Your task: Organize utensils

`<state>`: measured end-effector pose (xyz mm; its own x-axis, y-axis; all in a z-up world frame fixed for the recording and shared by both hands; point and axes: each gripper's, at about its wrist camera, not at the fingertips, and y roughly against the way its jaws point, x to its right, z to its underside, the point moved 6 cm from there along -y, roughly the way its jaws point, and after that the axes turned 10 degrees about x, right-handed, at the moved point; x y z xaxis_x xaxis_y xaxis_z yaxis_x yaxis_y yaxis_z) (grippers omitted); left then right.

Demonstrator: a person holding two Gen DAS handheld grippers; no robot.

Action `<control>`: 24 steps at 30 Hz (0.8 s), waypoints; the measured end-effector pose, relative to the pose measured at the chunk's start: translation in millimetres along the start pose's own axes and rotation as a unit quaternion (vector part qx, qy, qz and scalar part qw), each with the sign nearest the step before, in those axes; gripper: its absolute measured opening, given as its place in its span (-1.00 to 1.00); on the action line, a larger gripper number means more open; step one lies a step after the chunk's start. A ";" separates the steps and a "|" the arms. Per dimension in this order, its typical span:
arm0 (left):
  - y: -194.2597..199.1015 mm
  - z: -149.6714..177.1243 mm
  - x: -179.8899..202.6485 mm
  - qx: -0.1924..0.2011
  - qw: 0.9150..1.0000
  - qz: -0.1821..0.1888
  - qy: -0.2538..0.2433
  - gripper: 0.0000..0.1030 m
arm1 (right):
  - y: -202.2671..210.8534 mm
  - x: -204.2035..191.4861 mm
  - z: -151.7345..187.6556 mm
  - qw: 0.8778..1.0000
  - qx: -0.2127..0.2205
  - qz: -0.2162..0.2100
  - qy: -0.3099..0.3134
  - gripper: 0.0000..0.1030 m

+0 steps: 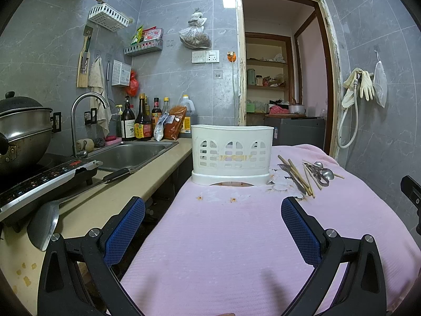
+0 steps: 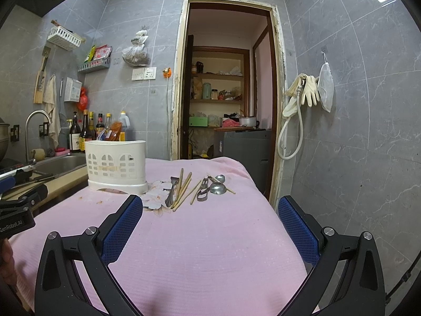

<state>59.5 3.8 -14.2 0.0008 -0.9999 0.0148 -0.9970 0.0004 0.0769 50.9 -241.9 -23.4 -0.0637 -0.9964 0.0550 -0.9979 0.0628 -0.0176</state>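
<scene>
Utensils lie loose beside a white holder on a pink-covered bench.
Left tongs [image 1: 213,210] and right tongs [image 2: 210,209] hover spread wide, empty; chopsticks [image 2: 184,188] and spoons [image 2: 218,187] lie right of the holder [image 2: 115,166].

Left tongs [image 1: 213,209] and right tongs [image 2: 210,208] gape wide, empty.

Holder [image 1: 231,155] interior hidden behind its white wall; right gripper [image 1: 411,192] cut by the right edge of the left wrist frame; pot [image 1: 23,129] clipped at left; overlapping utensils [image 2: 196,187] too small to separate.
</scene>
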 end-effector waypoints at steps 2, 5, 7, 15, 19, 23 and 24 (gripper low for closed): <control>-0.1 -0.3 -0.7 0.000 1.000 0.000 0.000 0.98 | 0.1 0.2 0.1 1.000 0.000 0.000 0.000 1.00; -0.1 0.0 -0.1 0.000 1.000 0.000 0.000 0.98 | 0.0 0.3 -0.3 1.000 0.000 0.000 0.000 1.00; 1.5 0.7 0.1 0.000 1.000 0.000 0.000 0.98 | -0.1 0.4 -0.3 1.000 -0.001 0.000 0.000 1.00; 1.4 0.7 0.0 -0.001 1.000 0.001 0.000 0.98 | -0.3 0.3 -0.2 1.000 -0.001 0.000 0.000 1.00; 2.1 0.9 -0.4 -0.001 1.000 0.001 0.000 0.98 | -0.4 -0.9 1.5 1.000 -0.001 0.000 0.000 1.00; 2.1 0.9 -0.4 -0.001 1.000 0.001 0.000 0.98 | -0.4 -0.9 1.4 1.000 -0.001 -0.001 0.000 1.00; 2.1 1.0 -0.4 -0.001 1.000 0.001 0.001 0.98 | -0.1 -1.2 1.8 1.000 -0.001 -0.001 0.000 1.00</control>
<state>57.3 4.2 -15.0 -0.0007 -0.9999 0.0160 -0.9968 0.0019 0.0796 51.1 -240.8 -25.3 -0.0625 -0.9965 0.0558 -0.9980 0.0618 -0.0151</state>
